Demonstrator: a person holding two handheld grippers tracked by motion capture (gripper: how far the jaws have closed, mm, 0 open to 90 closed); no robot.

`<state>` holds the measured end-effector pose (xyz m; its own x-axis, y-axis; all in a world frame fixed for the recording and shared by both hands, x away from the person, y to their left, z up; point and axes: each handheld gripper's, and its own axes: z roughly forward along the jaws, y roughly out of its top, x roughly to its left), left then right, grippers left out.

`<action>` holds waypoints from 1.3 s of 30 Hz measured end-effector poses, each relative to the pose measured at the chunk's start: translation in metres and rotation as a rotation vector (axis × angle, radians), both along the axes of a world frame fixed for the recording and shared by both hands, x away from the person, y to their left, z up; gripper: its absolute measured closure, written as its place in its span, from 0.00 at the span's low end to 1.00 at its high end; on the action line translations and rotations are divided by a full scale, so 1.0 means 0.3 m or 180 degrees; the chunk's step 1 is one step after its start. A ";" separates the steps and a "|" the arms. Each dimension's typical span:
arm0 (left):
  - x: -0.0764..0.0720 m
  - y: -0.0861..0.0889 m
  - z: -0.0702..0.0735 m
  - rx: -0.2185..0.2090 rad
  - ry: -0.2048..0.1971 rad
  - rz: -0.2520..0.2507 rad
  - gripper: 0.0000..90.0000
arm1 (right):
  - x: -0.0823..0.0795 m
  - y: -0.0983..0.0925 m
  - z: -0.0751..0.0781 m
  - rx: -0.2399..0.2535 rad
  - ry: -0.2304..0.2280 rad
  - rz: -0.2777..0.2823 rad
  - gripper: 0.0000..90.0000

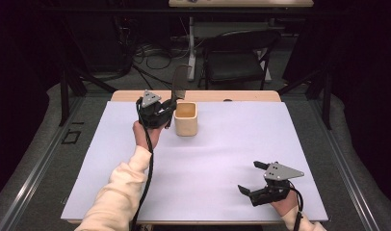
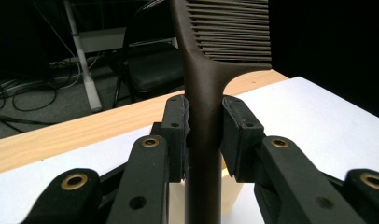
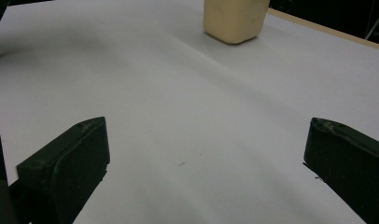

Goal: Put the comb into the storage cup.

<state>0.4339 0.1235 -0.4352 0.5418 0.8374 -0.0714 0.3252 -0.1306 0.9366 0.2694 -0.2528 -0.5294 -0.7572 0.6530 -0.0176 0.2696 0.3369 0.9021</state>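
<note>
Left of frame centre, the left gripper (image 1: 165, 111) clamped an upright brown comb (image 2: 204, 93) beside the beige cup (image 1: 186, 118), apparently mid-placement; lowering it inside came next. The right gripper (image 1: 251, 179) gaped empty.

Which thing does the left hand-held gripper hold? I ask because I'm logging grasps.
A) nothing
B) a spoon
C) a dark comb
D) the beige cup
C: the left hand-held gripper is clamped on the handle of the dark comb, held upright beside the beige cup.
</note>
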 end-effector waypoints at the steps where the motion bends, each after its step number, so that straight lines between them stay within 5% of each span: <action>1: 0.002 -0.002 0.001 -0.0005 -0.0010 0.0000 0.80 | 0.000 0.000 0.000 0.0000 0.0001 0.0000 0.00; 39: 0.051 -0.068 0.039 -0.0063 -0.0207 -0.0077 0.80 | 0.000 -0.001 0.000 0.0000 0.0003 -0.0003 0.00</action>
